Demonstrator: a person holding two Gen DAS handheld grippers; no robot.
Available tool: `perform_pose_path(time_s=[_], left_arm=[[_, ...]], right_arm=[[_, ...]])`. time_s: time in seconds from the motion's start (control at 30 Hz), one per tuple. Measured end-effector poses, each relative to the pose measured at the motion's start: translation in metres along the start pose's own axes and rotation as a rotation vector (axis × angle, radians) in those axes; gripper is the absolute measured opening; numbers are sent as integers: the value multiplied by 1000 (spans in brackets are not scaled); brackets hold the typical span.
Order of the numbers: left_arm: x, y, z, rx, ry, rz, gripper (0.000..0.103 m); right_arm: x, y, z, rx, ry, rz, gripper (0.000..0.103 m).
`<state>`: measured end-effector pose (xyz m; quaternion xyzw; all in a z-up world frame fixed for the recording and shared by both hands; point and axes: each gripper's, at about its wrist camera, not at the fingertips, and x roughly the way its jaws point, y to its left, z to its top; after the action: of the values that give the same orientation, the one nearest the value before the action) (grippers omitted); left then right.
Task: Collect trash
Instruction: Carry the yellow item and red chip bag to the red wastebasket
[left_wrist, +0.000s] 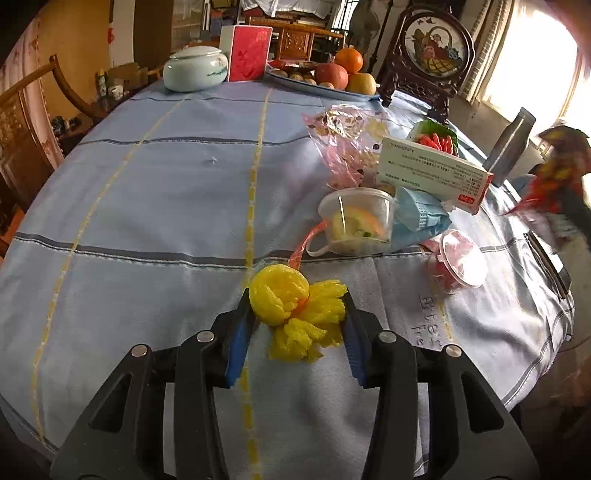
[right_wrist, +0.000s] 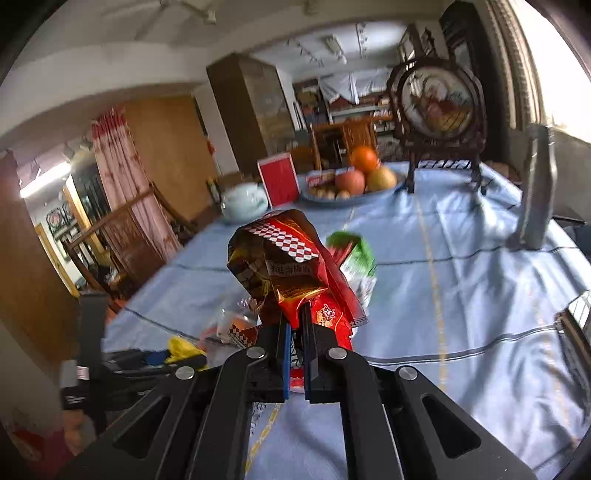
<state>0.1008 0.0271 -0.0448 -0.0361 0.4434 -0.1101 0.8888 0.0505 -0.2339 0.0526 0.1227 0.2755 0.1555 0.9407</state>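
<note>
A crumpled yellow plastic bag (left_wrist: 291, 310) lies on the blue tablecloth (left_wrist: 147, 184) near the front edge. My left gripper (left_wrist: 295, 299) is shut on it, one blue-padded finger against each side. In the right wrist view my right gripper (right_wrist: 294, 314) is shut on a crinkled red and gold snack wrapper (right_wrist: 280, 258), held up above the table. That wrapper (left_wrist: 557, 173) also shows blurred at the right edge of the left wrist view. The yellow plastic bag (right_wrist: 181, 349) appears low on the left of the right wrist view.
Past the yellow bag lie a clear cup of food scraps (left_wrist: 356, 221), a blue face mask (left_wrist: 421, 218), a white carton (left_wrist: 432, 173), a pink plastic bag (left_wrist: 343, 144) and a lidded cup (left_wrist: 458, 264). A grey bottle (left_wrist: 511, 147), fruit plate (left_wrist: 332, 79), ceramic jar (left_wrist: 195, 70) and framed ornament (left_wrist: 432, 55) stand farther back.
</note>
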Motion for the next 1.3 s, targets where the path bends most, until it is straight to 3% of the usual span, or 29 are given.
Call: perform_pose_path(time_s=[0.33,0.57,0.77,1.1,1.3], left_arm=[[-30,-19,6,27,-86,-39,42],[-48,-71,17,143,-124,-89,42],[-52,-134,19,244,-131,-184,42],[-45,-241,-3,420,-94,-354,42],[-39,-297,-29,516,-33,-447,42]], right_arm=[[-52,-52,-10,65,-77,-96,6],[-90,-85,-27,127,-126,-169,6],[-133,-125,-49,196,-163,-266,6],[-233,-197,-109,344,-210,-525,6],[-277,-242,-173,471,-159,-691,6]])
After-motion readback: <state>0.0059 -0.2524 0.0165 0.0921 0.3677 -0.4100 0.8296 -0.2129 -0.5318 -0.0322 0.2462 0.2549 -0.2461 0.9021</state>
